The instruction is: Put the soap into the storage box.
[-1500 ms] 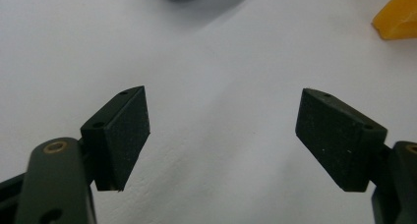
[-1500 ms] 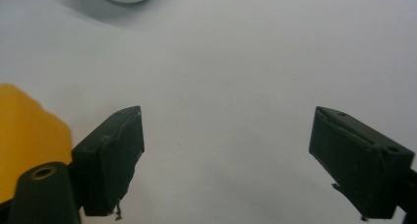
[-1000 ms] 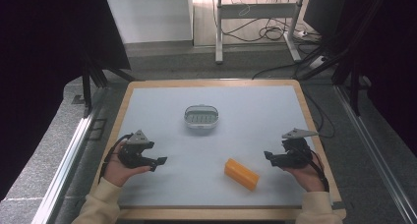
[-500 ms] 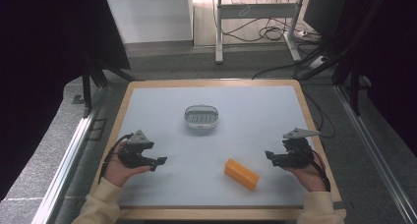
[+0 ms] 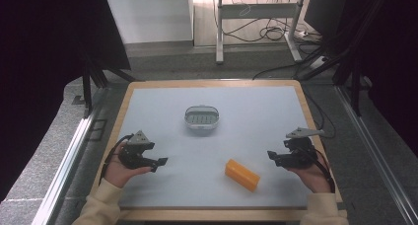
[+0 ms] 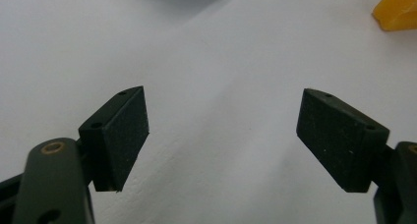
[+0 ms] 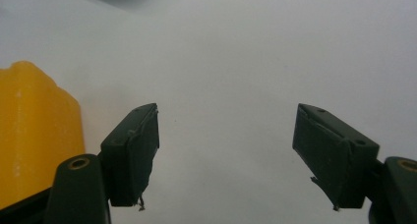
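Nothing much has shifted since a second ago: both hands sit where they were, low on the table, and the orange block and the dish have not budged.

From the high view, the left gripper [image 5: 156, 163] rests in the person's left hand [image 5: 120, 168] near the left edge of the pale grey table [image 5: 256, 111], pointing inward toward the middle. Over on the other side, the right gripper [image 5: 274, 157] is held in the right hand [image 5: 309, 174], also pointing inward.

Between them, nearer the right gripper and toward the front edge, lies the orange block [image 5: 242, 174], set at a slant, apart from both grippers. Farther back, around the table's middle, sits the small oval grey dish [image 5: 202, 117], well apart from everything.

The left gripper view shows its jaws spread wide over bare table, nothing between them, with a corner of the orange block [image 6: 397, 10] at the upper right. In the right gripper view the jaws are likewise wide apart and empty, the orange block [image 7: 34, 145] looming just beside the left-hand jaw.
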The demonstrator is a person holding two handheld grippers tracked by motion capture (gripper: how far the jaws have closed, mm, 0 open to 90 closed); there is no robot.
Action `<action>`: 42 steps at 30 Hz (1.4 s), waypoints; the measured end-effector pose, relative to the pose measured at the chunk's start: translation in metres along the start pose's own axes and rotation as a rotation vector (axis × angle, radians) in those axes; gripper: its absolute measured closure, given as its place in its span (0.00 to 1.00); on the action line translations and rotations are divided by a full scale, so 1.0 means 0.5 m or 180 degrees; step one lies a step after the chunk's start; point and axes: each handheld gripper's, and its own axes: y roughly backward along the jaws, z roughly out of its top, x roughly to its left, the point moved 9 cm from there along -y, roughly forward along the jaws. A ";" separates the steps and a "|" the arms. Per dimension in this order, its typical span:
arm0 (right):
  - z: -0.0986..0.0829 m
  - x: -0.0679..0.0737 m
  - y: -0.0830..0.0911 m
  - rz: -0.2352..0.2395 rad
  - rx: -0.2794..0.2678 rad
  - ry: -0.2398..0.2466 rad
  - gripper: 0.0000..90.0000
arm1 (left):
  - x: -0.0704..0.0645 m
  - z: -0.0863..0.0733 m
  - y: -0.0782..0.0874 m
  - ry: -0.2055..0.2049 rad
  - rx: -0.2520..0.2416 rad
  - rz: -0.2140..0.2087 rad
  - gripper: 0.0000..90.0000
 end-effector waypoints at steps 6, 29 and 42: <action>0.011 0.010 0.011 0.0041 0.0008 0.0041 0.29 | 0.000 0.001 0.002 -0.0007 -0.0006 0.0001 0.22; 0.048 0.090 0.040 0.0292 0.0027 0.0339 0.36 | -0.002 0.006 0.010 -0.0058 -0.0030 0.0015 0.22; 0.050 0.155 0.023 0.0540 0.0220 0.0529 0.38 | -0.008 0.009 0.011 -0.0088 -0.0035 0.0017 0.22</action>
